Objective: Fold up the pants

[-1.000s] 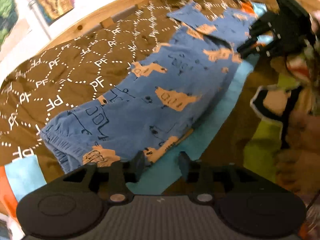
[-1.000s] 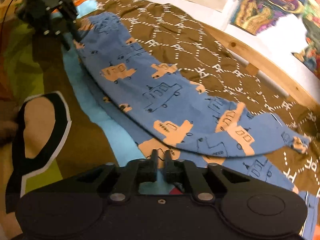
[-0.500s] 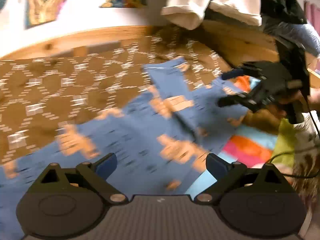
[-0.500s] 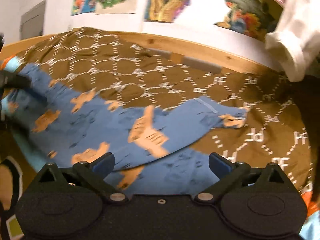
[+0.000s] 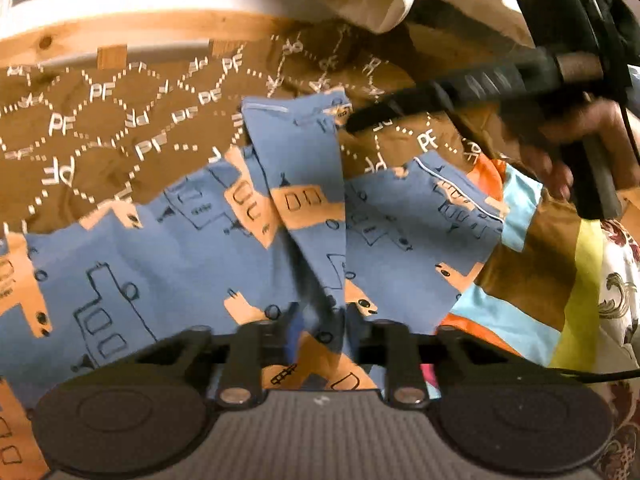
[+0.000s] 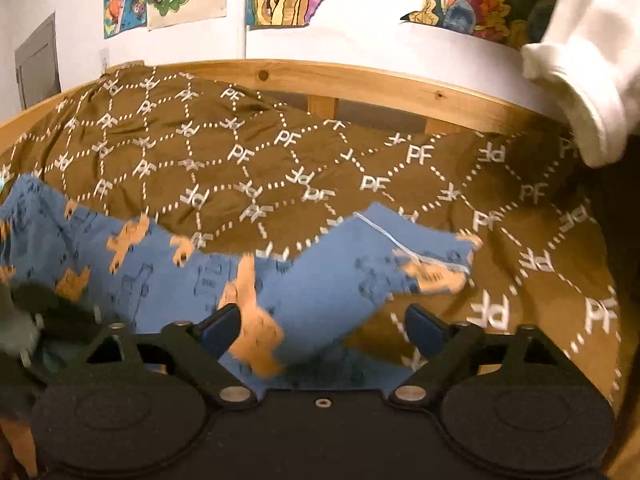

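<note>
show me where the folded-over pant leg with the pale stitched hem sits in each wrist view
Left wrist: the folded-over pant leg runs up the middle, its hem at upper centre on the brown PF blanket.
Right wrist: the same leg lies centre-right, its hem pointing right, just above the open fingers.
Shared landmark: the wooden bed rail along the blanket's far edge.

Warm, dim indoor light; fisheye edges bend and darken, and the pants point(image 6: 320, 280) look motion-blurred.

Your pants point(image 5: 168, 264) look like soft matt cotton; the brown bedspread point(image 6: 280, 160) has a slight sheen, the bed rail point(image 6: 360, 80) is smooth knotty pine.
</note>
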